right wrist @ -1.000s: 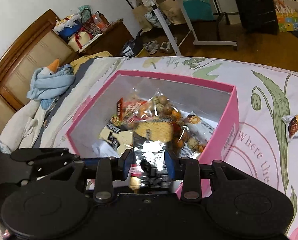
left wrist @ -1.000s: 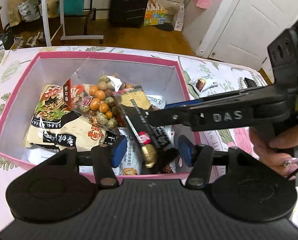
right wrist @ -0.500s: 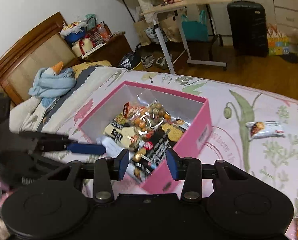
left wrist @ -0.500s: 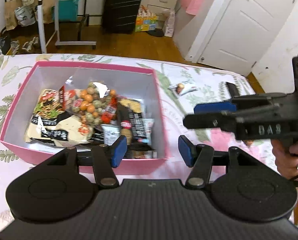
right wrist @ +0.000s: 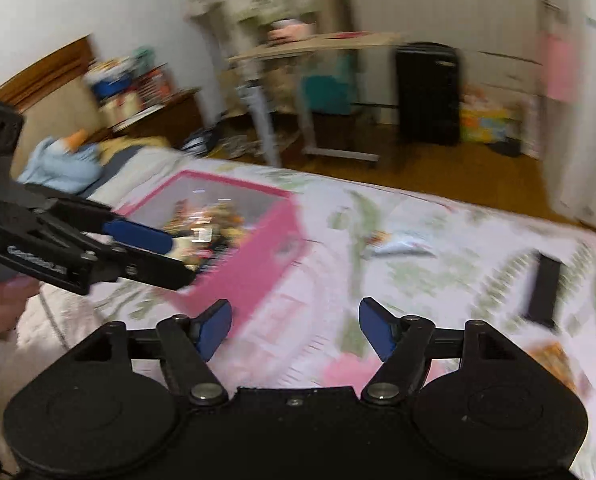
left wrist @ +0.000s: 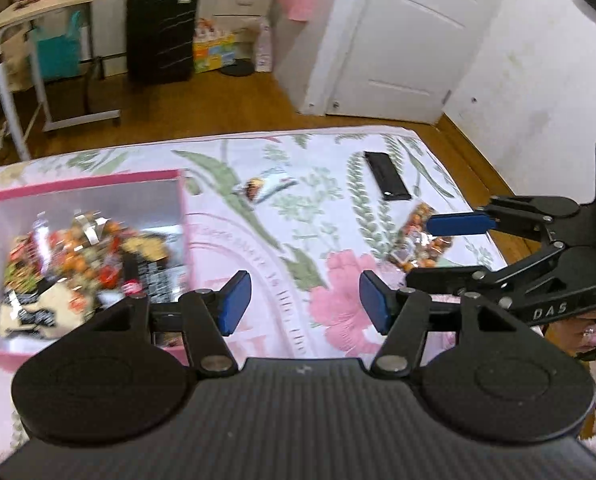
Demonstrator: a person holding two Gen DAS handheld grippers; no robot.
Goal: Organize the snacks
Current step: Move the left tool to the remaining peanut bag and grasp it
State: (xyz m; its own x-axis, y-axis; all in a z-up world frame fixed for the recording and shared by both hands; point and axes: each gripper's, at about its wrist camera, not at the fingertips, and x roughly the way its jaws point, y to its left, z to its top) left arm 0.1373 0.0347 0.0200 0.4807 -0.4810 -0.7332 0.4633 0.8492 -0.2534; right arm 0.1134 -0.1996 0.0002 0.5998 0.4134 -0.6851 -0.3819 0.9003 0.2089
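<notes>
The pink box (left wrist: pixel 180 216) sits at the left on the flowered bedspread, heaped with snack packets (left wrist: pixel 82 256). My left gripper (left wrist: pixel 306 306) hovers over the bedspread to the right of the box; its jaws are opening with nothing between them. My right gripper (right wrist: pixel 294 330) is also over bare bedspread, its jaws opening wide and empty. Still on the bed are a small white packet (left wrist: pixel 264 188), a bag of orange balls (left wrist: pixel 416 240) and a flat black thing (left wrist: pixel 388 176). In the left wrist view the right gripper (left wrist: pixel 430 252) hangs above the bag without touching it.
The bed's far edge meets a wooden floor with a rolling desk (left wrist: pixel 58 12), a black suitcase (left wrist: pixel 160 32) and a white door (left wrist: pixel 410 40). A headboard and a blue cloth (right wrist: pixel 62 164) lie beyond the box. A hand (right wrist: pixel 2 304) holds the left gripper (right wrist: pixel 174 256).
The right gripper let go of the black-and-silver packet, which now lies in the box, and opened. Both grippers drew up and away from the box to its right.
</notes>
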